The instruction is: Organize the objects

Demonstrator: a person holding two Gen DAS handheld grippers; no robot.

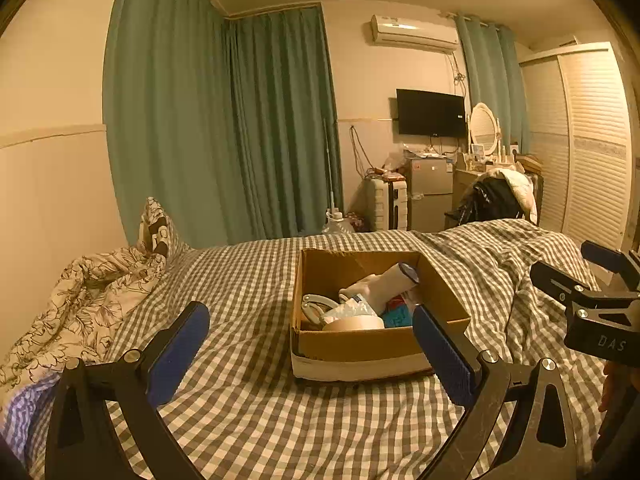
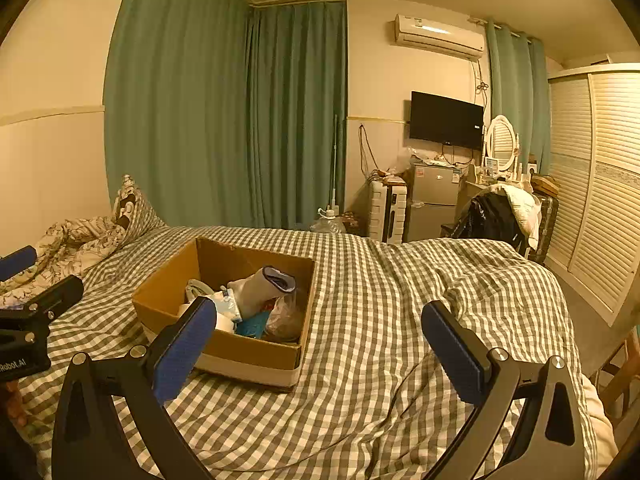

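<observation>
An open cardboard box [image 1: 362, 344] sits on a bed with a grey checked cover [image 1: 248, 400]. It holds several items: a roll of beige tape [image 1: 352, 323], a white sock [image 1: 380, 284], a blue packet [image 1: 396, 318] and a white ring-shaped thing [image 1: 316, 304]. My left gripper [image 1: 312, 344] is open and empty, above the bed just in front of the box. My right gripper [image 2: 318, 340] is open and empty, to the right of the box [image 2: 248, 350]. The right gripper shows at the right edge of the left wrist view [image 1: 600, 280].
A crumpled floral duvet [image 1: 80, 300] lies at the bed's left. Green curtains [image 1: 224, 120] hang behind. A suitcase [image 1: 386, 204], a small fridge [image 1: 430, 192], a chair with clothes [image 1: 500, 196] and a louvred wardrobe [image 1: 592, 144] stand beyond the bed.
</observation>
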